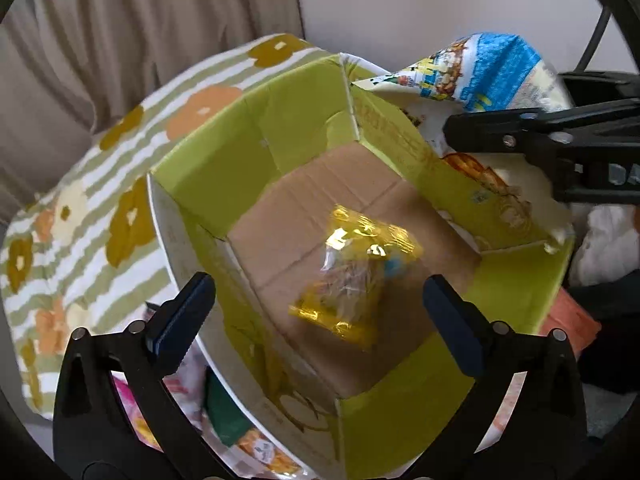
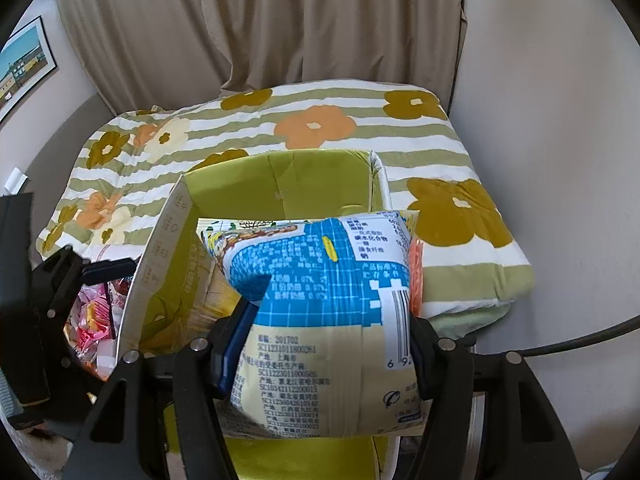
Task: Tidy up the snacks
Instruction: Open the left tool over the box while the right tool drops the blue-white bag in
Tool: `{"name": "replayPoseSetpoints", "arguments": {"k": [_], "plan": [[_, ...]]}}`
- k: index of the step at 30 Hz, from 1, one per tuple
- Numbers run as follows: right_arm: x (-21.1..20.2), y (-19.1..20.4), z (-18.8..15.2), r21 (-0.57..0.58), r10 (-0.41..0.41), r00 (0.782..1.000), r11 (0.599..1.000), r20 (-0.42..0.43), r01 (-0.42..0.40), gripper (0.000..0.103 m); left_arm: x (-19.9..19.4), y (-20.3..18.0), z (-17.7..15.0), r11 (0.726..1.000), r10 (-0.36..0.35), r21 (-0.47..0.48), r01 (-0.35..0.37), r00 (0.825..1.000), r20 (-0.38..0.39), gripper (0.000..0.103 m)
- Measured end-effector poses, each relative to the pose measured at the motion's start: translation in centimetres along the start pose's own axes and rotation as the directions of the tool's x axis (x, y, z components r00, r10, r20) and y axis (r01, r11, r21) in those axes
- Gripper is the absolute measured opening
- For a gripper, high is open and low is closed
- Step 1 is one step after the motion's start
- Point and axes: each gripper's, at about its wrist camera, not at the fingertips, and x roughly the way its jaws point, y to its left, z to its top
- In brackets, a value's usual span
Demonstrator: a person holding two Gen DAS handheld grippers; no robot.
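Snack bag (image 2: 332, 280): blue and cream, clamped in the right claw (image 2: 328, 344) above the green box (image 2: 280, 184)
Yellow packet (image 1: 356, 272): lying on the box's cardboard floor
Left claw (image 1: 316, 316): spread wide, holding nothing, over the box
Box: on a floral quilt (image 2: 320, 128)

A home bedroom: floral quilt (image 2: 304, 128), beige curtains (image 2: 280, 20), framed picture (image 2: 24, 64).

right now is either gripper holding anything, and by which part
The right gripper clamps the blue-and-cream snack bag across its lower middle, above the green box. The left gripper is open and holds nothing.
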Motion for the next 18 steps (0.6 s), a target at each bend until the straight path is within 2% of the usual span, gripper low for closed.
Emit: {"name": "replayPoseSetpoints", "arguments": {"k": [8, 15, 18], "plan": [[0.2, 0.9, -0.7, -0.025, -0.006, 0.999, 1.000, -0.035, 0.005, 0.060, -2.7, 0.4, -3.3, 0.996, 0.011, -0.088, -0.012, 1.000, -0.011, 0.103], [1.4, 2.2, -2.0, -0.028, 0.023, 0.998, 0.999, -0.064, -0.025, 0.060, -4.2, 1.3, -4.3, 0.986, 0.019, -0.168, -0.018, 1.000, 0.003, 0.103], [1.6, 2.4, -2.2, -0.025, 0.025, 0.998, 0.999, -0.052, -0.026, 0.067, -4.7, 1.4, -4.6, 0.983, 0.035, -0.179, -0.033, 0.999, 0.005, 0.103]]}}
